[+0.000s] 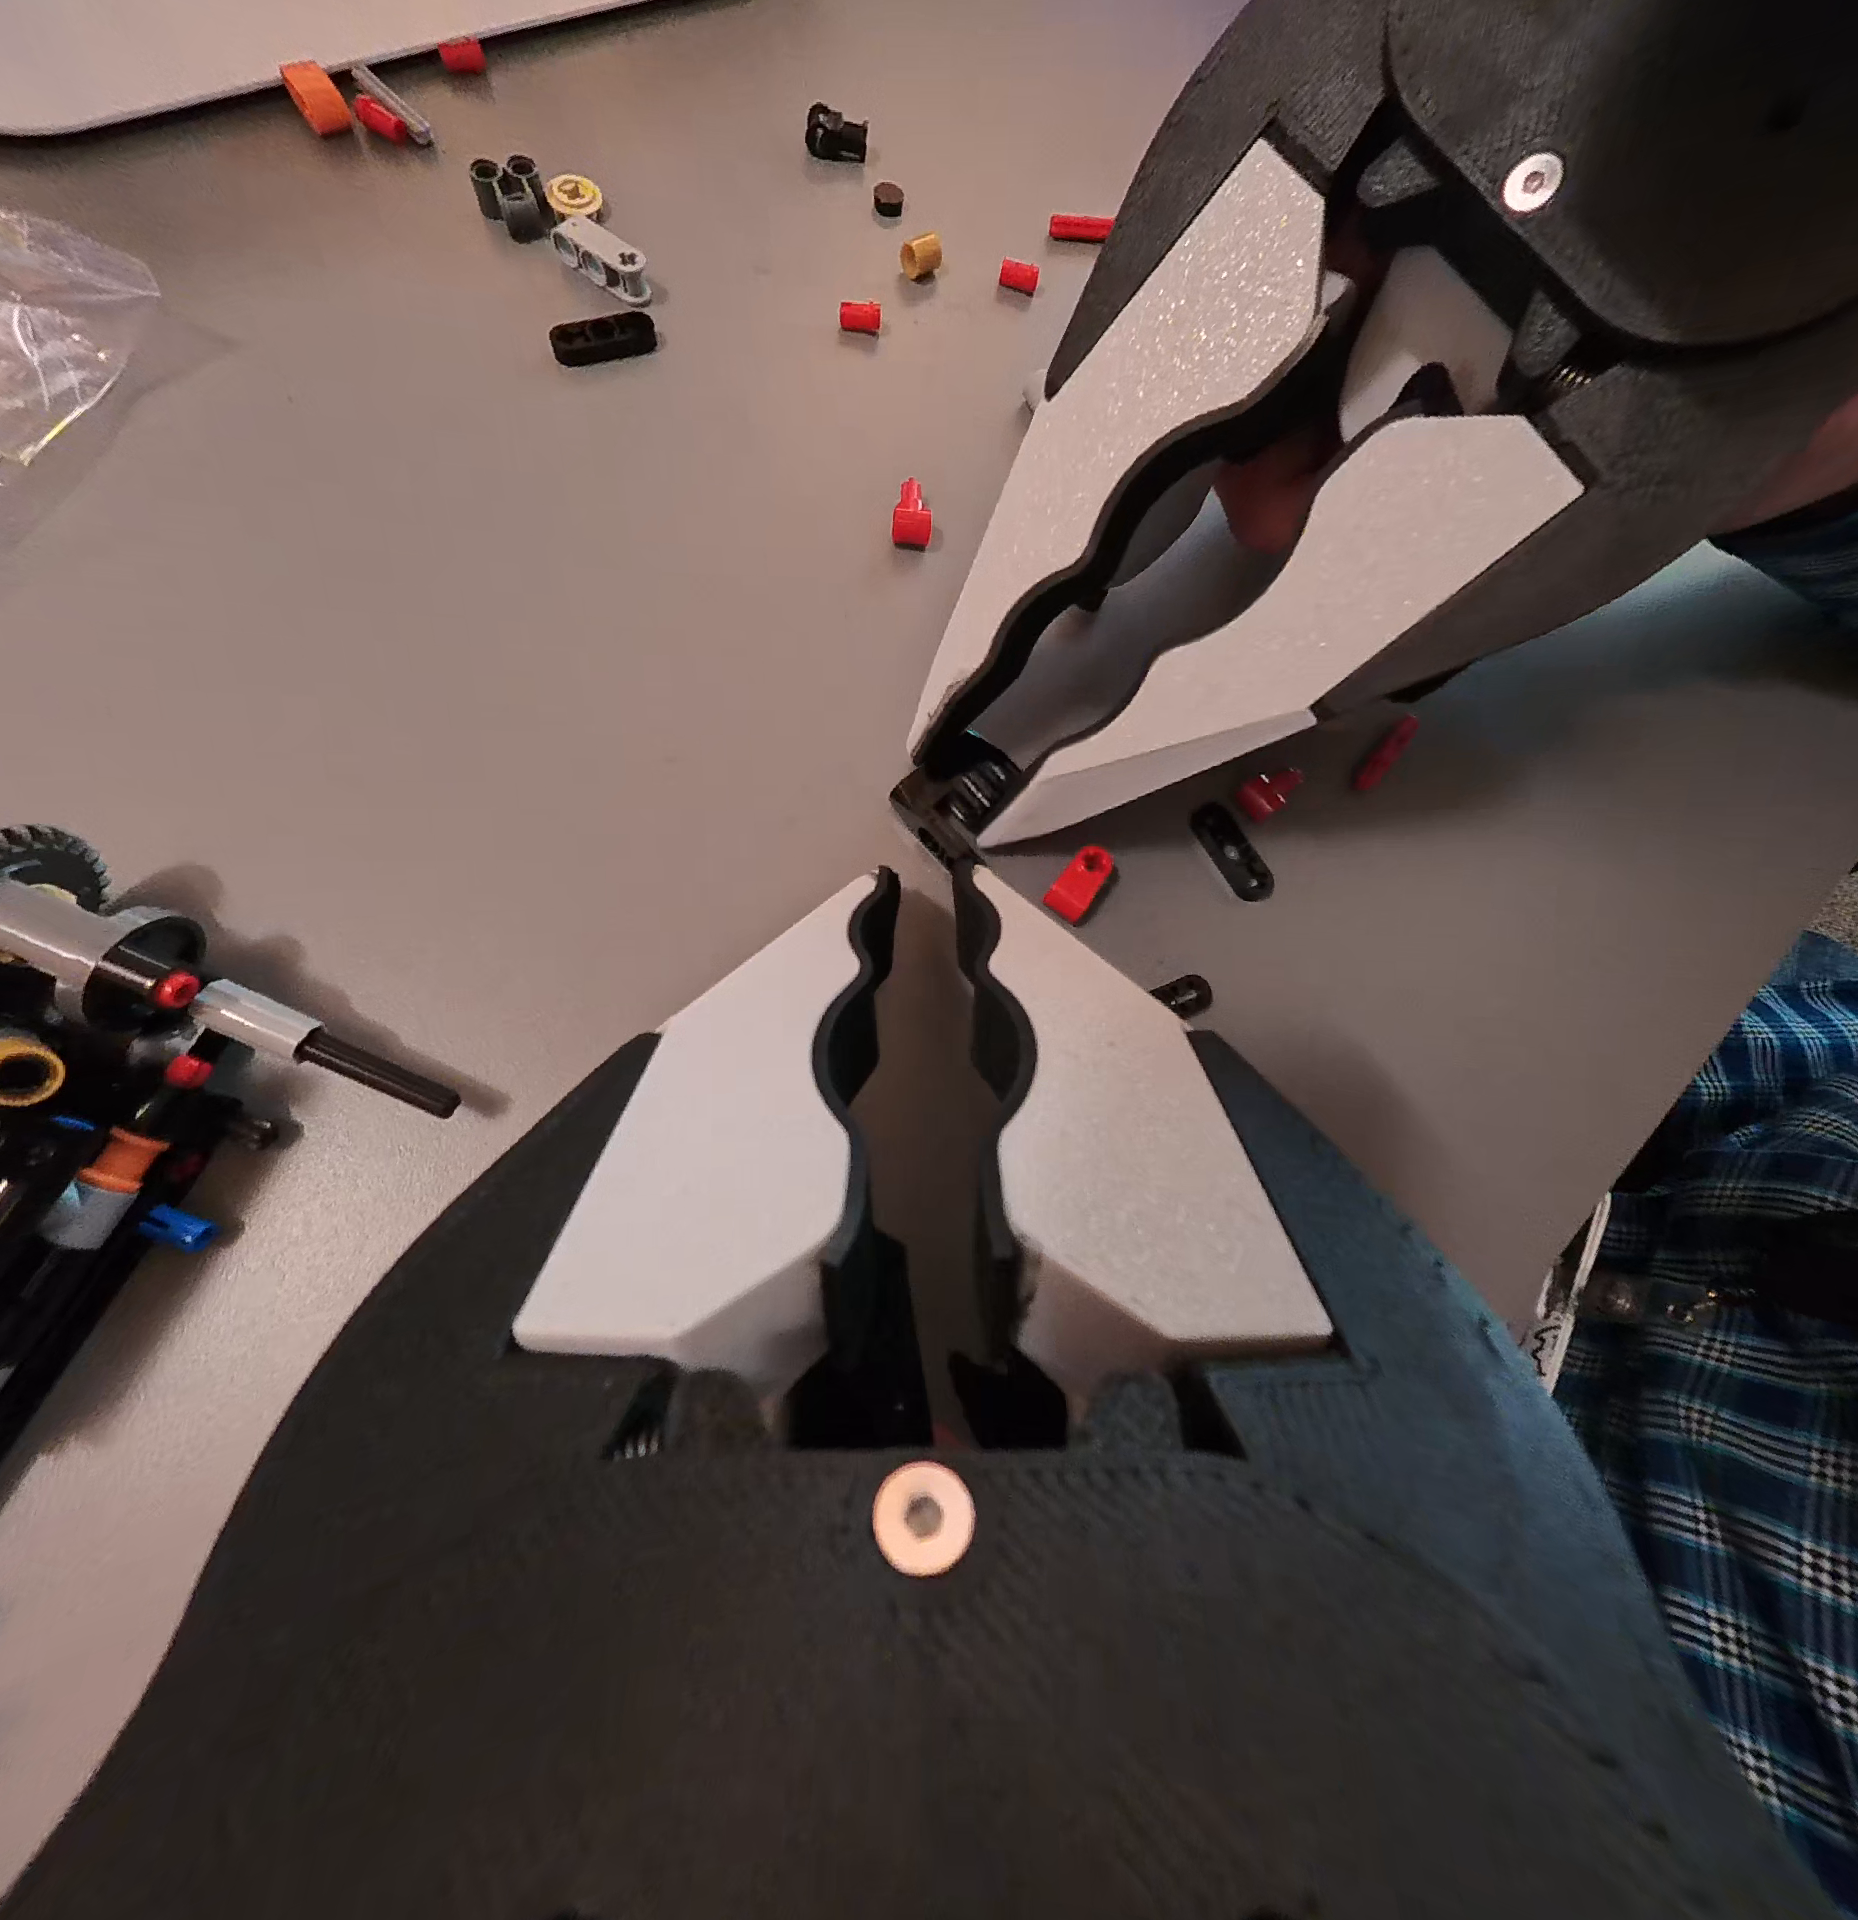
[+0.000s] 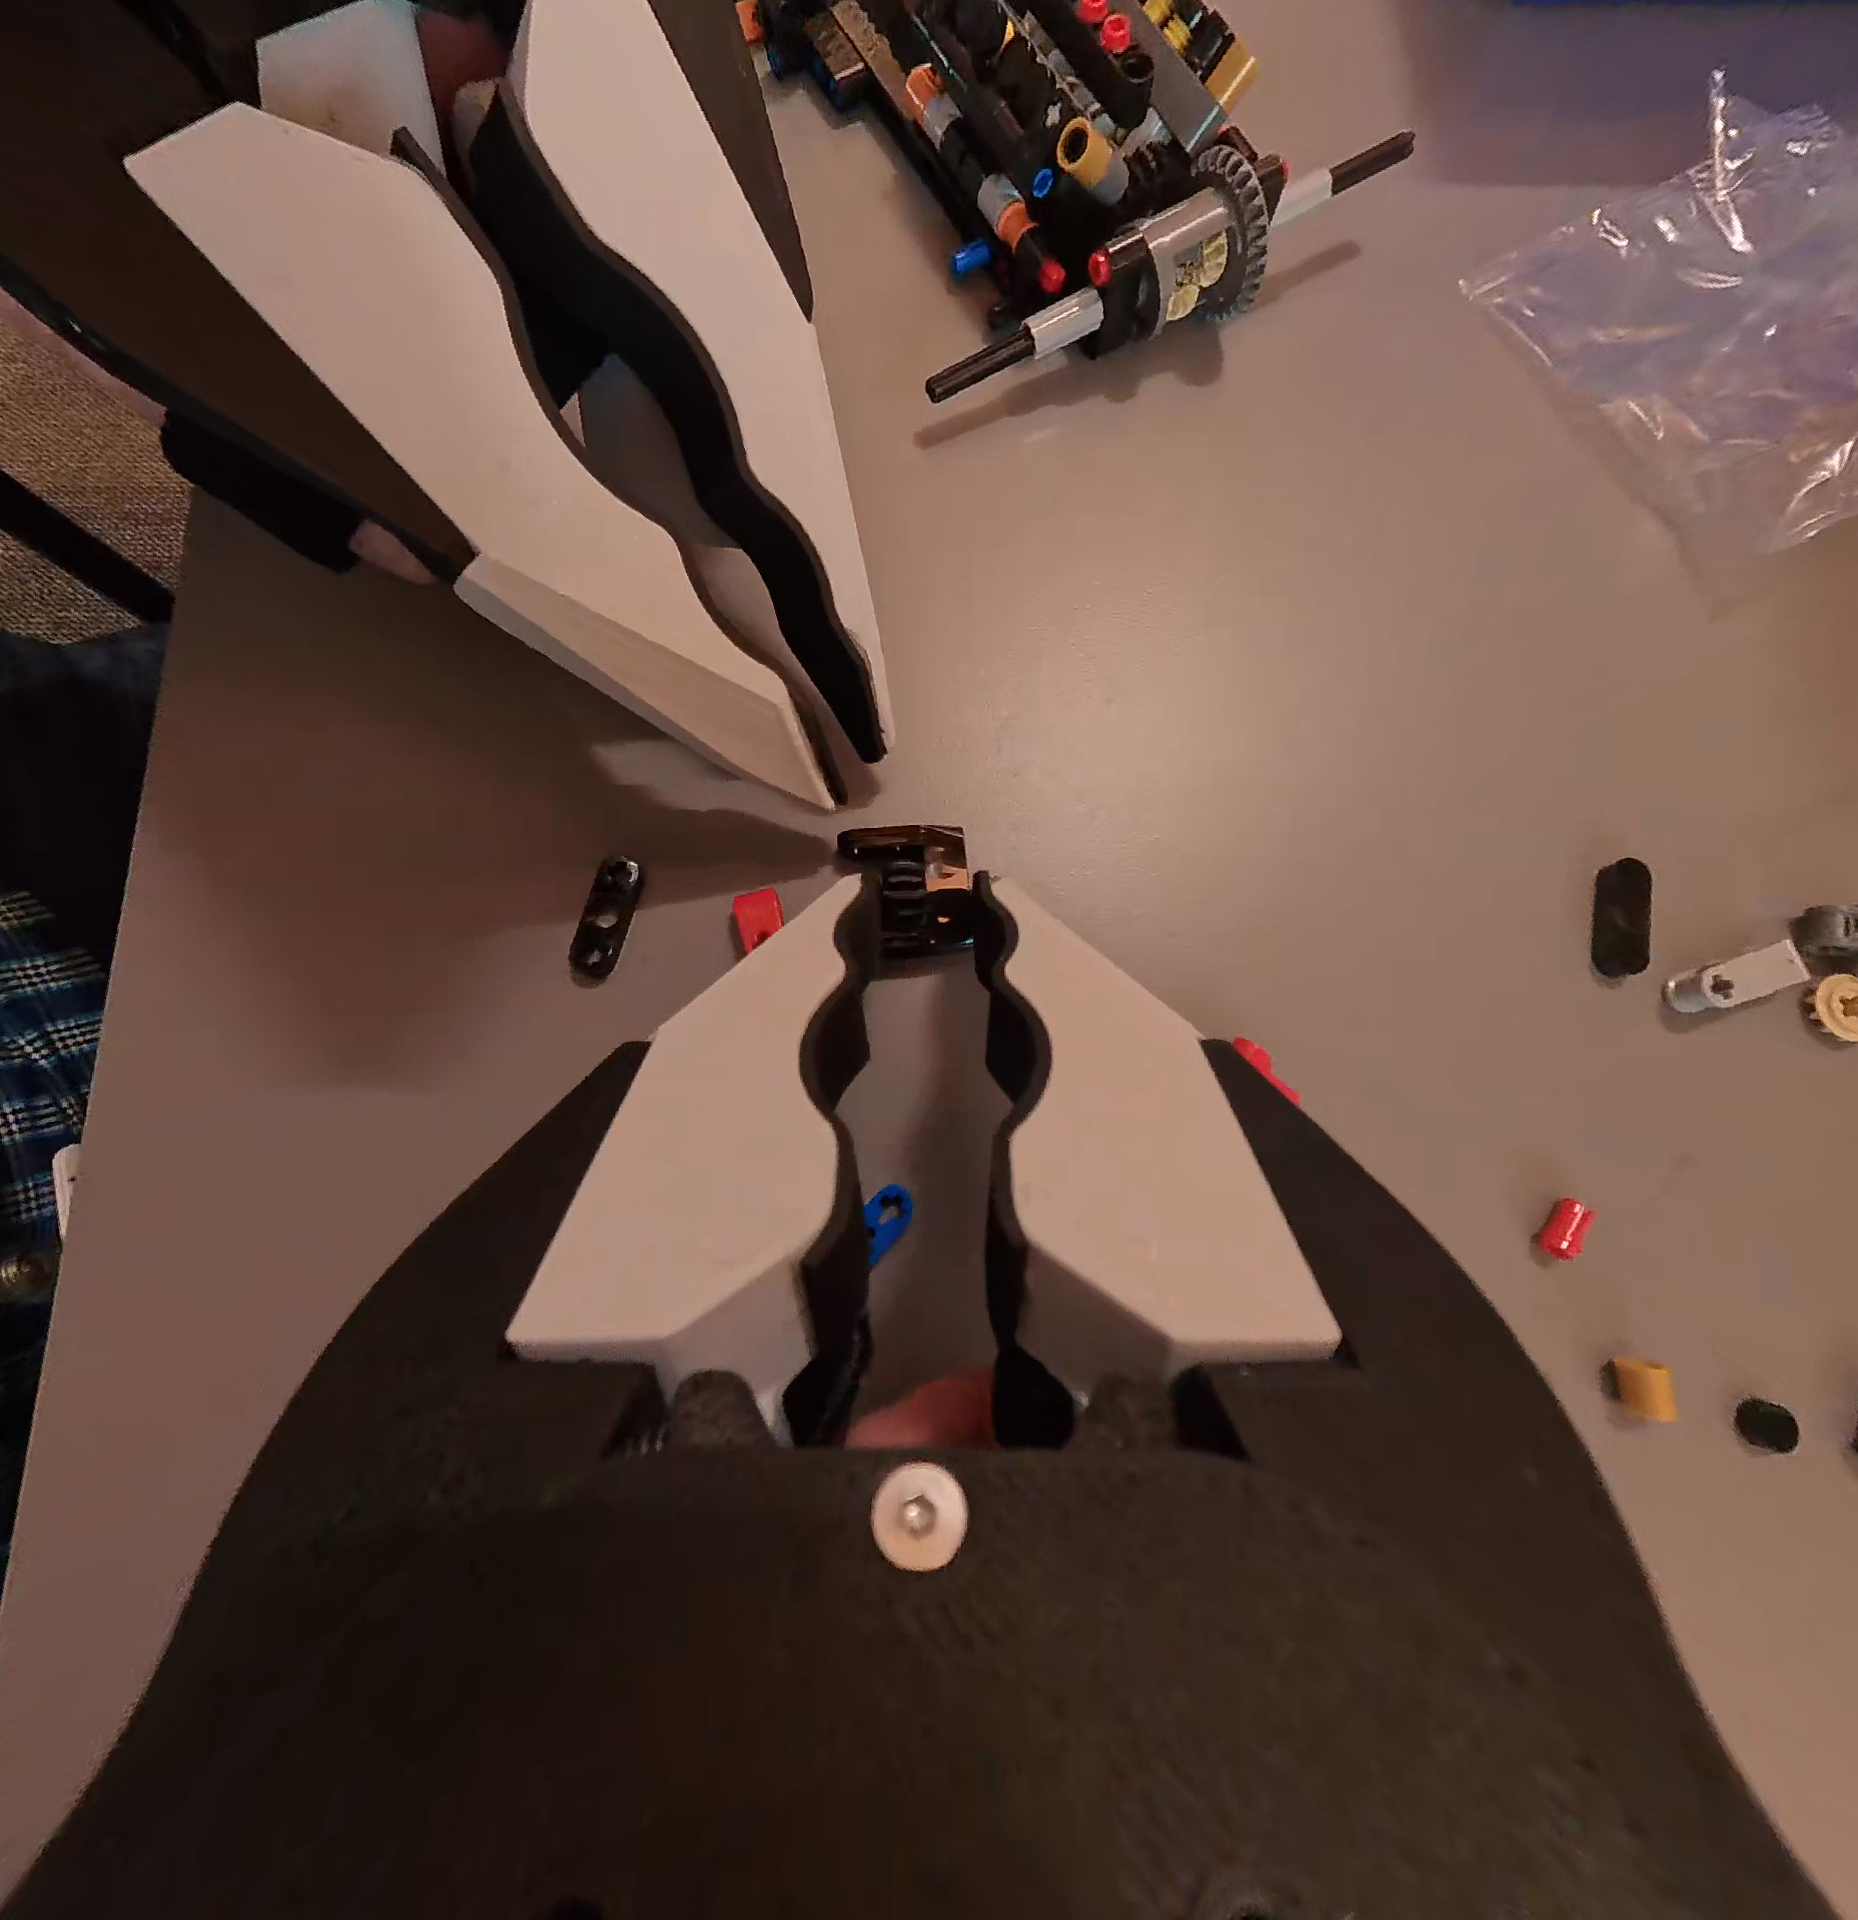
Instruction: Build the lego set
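Note:
My right gripper [image 2: 917, 899] is shut on a small black toothed gear piece [image 2: 904, 847] and holds it just above the grey table. In the left wrist view it [image 1: 961, 795] comes in from the upper right with the piece [image 1: 930, 821] at its tips. My left gripper [image 1: 923, 881] has its fingers a narrow gap apart with nothing between them. Its tips sit just short of the piece. It also shows in the right wrist view [image 2: 854, 777]. The partly built black model with a gear and axle [image 1: 73, 1039] [image 2: 1112, 156] lies apart on the table.
Loose pieces are scattered about: red pins [image 1: 910, 516], a black beam [image 1: 603, 338], a grey beam [image 1: 601, 258], a red connector [image 1: 1079, 883], a thin black liftarm [image 2: 605, 914]. A clear plastic bag [image 2: 1735, 343] lies near the model. A plaid sleeve [image 1: 1735, 1351] is at the table edge. Only a small space, under 4 cm, lies between the two pairs of fingers.

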A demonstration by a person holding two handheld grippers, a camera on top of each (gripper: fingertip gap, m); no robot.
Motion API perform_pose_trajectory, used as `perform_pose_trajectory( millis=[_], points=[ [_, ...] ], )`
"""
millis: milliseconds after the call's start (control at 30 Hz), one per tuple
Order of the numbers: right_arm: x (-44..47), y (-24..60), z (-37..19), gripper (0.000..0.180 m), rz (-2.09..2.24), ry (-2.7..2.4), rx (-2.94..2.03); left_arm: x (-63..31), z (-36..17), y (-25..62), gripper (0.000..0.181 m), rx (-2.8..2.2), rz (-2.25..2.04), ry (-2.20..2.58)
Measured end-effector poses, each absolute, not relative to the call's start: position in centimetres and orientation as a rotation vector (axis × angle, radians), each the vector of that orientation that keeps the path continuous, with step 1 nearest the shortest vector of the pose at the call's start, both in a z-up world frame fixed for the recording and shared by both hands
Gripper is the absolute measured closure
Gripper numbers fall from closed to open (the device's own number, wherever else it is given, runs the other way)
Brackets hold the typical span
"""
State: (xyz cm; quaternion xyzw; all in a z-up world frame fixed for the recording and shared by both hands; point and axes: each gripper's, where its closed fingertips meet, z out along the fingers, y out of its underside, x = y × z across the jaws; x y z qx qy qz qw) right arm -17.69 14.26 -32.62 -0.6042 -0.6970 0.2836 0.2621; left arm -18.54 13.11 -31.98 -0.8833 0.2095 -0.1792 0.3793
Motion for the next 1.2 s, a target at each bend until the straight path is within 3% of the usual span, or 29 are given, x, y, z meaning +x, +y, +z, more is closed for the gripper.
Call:
perform_pose_trajectory(
  millis=[300, 700, 800, 1000, 1200],
  points=[
    [-16.6, 14.9, -31.1, 0.153, 0.768, -1.839, -1.643, -18.5, -31.9, 13.1, 0.171, -2.253, -0.467, 0.531],
    [-7.0, 18.2, -29.4, 0.165, 0.662, -1.584, -1.821, -18.5, -31.9, 13.1, 0.168, -2.257, -0.499, 0.518],
    [-4.9, 19.3, -30.4, 0.160, 0.588, -1.532, -1.878, -18.6, -32.0, 13.1, 0.168, -2.259, -0.496, 0.516],
    [-4.3, 20.6, -31.6, 0.154, 0.465, -1.628, -1.836, -18.6, -32.0, 13.1, 0.167, -2.262, -0.482, 0.521],
    [-5.3, 20.9, -32.1, 0.165, 0.471, -1.832, -1.710, -18.6, -31.9, 13.2, 0.167, -2.260, -0.504, 0.507]
  ],
)
